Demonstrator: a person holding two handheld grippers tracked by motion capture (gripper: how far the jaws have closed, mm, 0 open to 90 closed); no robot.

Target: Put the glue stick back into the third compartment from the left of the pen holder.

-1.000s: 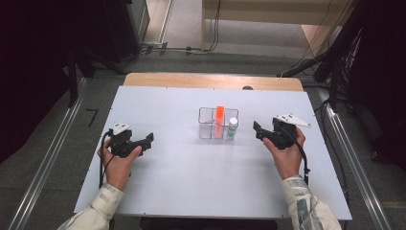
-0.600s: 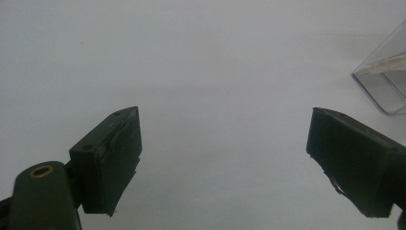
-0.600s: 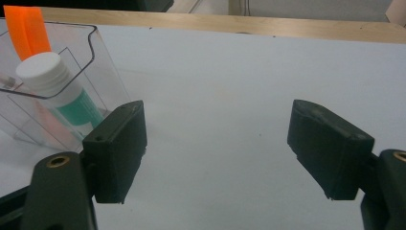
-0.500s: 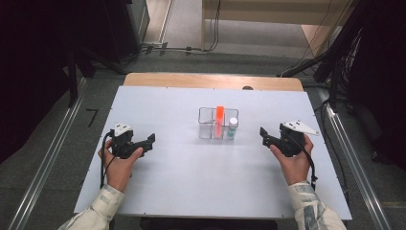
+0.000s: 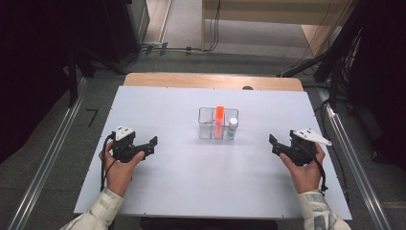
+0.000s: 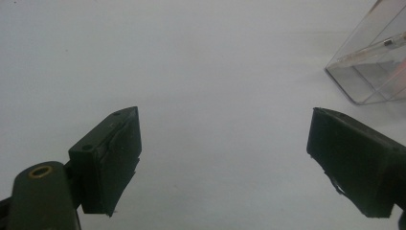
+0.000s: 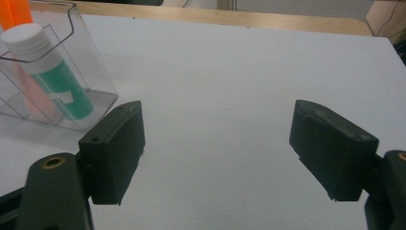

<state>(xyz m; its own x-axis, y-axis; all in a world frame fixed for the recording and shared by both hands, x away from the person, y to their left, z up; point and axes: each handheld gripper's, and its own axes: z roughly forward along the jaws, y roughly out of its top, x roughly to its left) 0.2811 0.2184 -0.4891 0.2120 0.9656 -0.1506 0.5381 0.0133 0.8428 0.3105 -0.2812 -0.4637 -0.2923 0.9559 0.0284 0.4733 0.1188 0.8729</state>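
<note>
**Item: clear organiser [image 5: 207, 125] with contents.** It stood centre frame in the high view, on the white table [image 5: 191, 187]. It held an orange stick [image 5: 219, 115] upright in the middle and a green tube with a white cap [image 5: 232, 127] at its right end. A thin pen-like piece [image 6: 389, 43] lay slanted inside, seen in the left gripper view; its kind could not be told.

**Item: left gripper [image 5: 152, 143].** Lower left of the high view, held low over the table, well apart from the organiser. Jaws stood wide apart, with nothing between them.

**Item: right gripper [image 5: 274, 143].** Lower right of the high view, likewise well apart from the organiser. Jaws spread wide and empty. In its own view the green tube [image 7: 52, 79] sat at upper left.

**Hazards, as judged.** The organiser looked light and thin-walled. A jaw that met its wall on the way in would likely slide or tip it, since nothing braced it. The orange stick and the green tube stood close together, so a wide jaw closing on one could knock or drag the other. The tube's smooth round body might also slip from a shallow pinch.

**Edges and room.** Bare table lay on both sides of the organiser and below it in frame, giving free approach. The wooden strip [image 5: 213, 80] marked the far edge at upper centre. Each hand sat near its own side edge, with floor beyond.
</note>
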